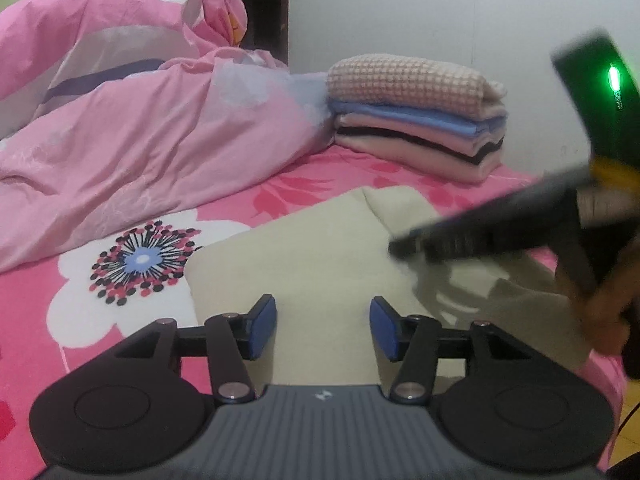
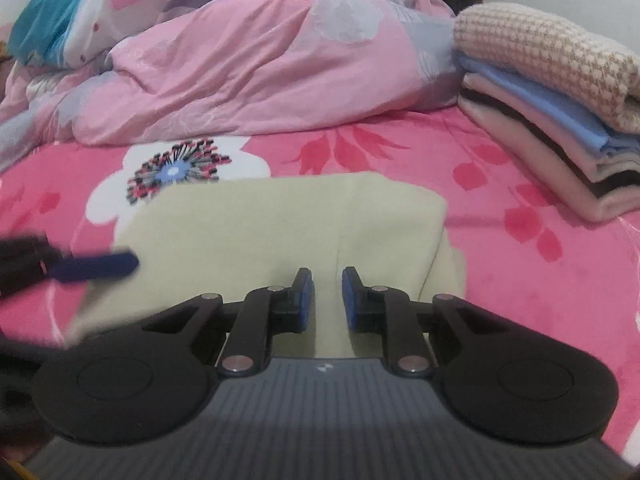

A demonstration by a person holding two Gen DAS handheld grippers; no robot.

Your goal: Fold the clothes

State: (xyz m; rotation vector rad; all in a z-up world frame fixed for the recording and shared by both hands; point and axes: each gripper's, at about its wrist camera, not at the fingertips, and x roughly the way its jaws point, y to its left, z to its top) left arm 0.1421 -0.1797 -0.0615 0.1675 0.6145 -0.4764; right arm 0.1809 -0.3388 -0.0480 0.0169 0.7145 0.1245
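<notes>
A cream garment lies partly folded and flat on the pink floral bed sheet. My left gripper hovers over its near edge, open, with nothing between the blue pads. My right gripper is over the same cream garment; its pads stand a narrow gap apart with no cloth pinched between them. In the left wrist view the right gripper comes in blurred from the right, above the garment, with a hand behind it. In the right wrist view one blue finger of the left gripper shows blurred at the left.
A stack of folded clothes topped by a waffle-knit piece sits at the back right against the white wall. A crumpled pink duvet fills the back left. The bed's right edge lies close to the garment.
</notes>
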